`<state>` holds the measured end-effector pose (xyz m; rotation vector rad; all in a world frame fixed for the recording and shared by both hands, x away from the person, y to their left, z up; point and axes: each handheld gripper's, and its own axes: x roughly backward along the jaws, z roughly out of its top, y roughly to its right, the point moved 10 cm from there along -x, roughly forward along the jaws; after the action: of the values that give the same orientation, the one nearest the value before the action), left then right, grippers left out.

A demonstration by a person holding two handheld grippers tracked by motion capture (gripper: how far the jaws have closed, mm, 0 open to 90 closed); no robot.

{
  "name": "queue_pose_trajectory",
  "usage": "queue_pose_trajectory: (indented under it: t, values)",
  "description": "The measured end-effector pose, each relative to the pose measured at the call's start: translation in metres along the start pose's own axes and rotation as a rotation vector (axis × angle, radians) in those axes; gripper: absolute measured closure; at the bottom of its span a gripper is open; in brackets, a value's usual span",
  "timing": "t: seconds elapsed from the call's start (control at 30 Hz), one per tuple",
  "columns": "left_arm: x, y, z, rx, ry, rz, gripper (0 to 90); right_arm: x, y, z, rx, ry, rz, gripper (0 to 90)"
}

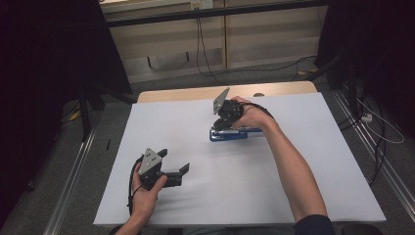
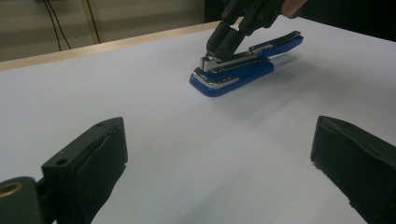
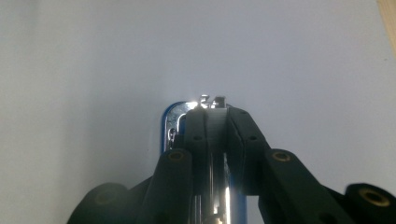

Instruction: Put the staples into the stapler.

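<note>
From the high view, I see my right gripper [image 1: 224, 119] bearing down on the front end of a blue stapler [image 1: 229, 133] that lies flat on the white table [image 1: 293, 161], a little beyond its middle. My left gripper [image 1: 172, 165] hovers near the table's near-left part, jaws spread, gripping nothing, well apart from the stapler. Bare white surface lies all round the stapler; the wooden far edge [image 1: 186, 93] and the right edge are not close.

In the left gripper view, my own two jaws stand wide apart above bare table. Beyond them the stapler [image 2: 243, 65] rests on its base, top arm raised at a slant, with the right gripper [image 2: 224, 39] clamped at the metal head. Open room lies between me and it.

In the right gripper view, the jaws are pinched nearly together on the stapler's [image 3: 173, 126] silver top rail, the blue nose just ahead of them.

I judge the grasp made and the work on the stapler's arm underway; whether it is being pressed or opened I cannot tell. The left has yet to join.
</note>
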<state>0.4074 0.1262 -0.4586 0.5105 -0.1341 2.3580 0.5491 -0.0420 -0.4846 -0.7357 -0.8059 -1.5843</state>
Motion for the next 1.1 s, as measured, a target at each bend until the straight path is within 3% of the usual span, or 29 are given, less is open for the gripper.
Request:
queue_pose_trajectory:
  t: [0.47,0.6,0.83,1.0,1.1]
  values:
    - [-0.0003,0.0003,-0.0002,-0.003,-0.002,-0.002,3.9,-0.0016,-0.0001,-0.0014,-0.009,-0.002,0.007,78.4]
    - [0.0000,0.0000,-0.0001,0.000,-0.001,0.000,3.9,-0.0023,0.0004,-0.0006,-0.029,0.002,-0.003,71.6]
    - [0.0001,-0.0005,-0.0003,-0.001,-0.001,0.000,3.9,-0.0018,0.0011,0.0007,-0.044,0.018,-0.017,68.0]
    - [-0.0002,0.0004,-0.0004,-0.003,-0.003,-0.001,3.9,-0.0001,0.0010,0.0015,-0.114,0.067,-0.023,65.0]
    - [-0.0003,0.0003,-0.0003,-0.002,-0.002,0.000,3.9,0.0003,0.0015,-0.0011,-0.160,0.090,-0.035,58.5]
